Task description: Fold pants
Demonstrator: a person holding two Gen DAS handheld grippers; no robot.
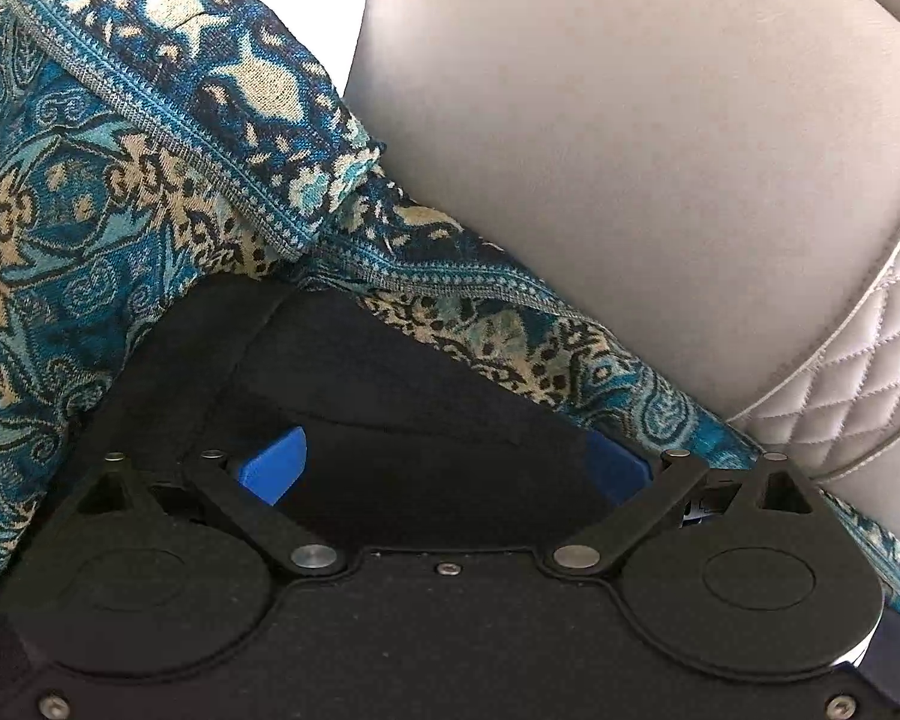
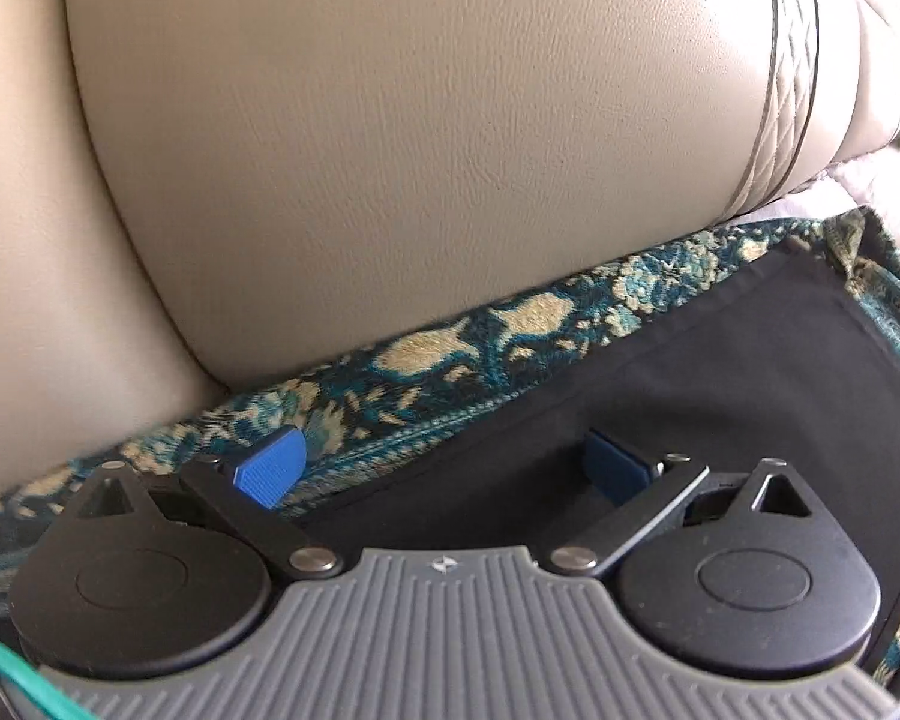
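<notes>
Both grippers, left (image 1: pixel 444 468) and right (image 2: pixel 444 462), stood wide open over soft, limp black pants (image 1: pixel 390 390) (likely light; best pinched at an edge) on a patterned throw (image 1: pixel 90 240).

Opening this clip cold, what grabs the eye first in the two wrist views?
The patterned teal-and-tan throw fills the left side of the left wrist view, bunched over a beige leather sofa cushion. Black pants lie on it, right in front of both open blue-padded grippers, left gripper and right gripper.
</notes>
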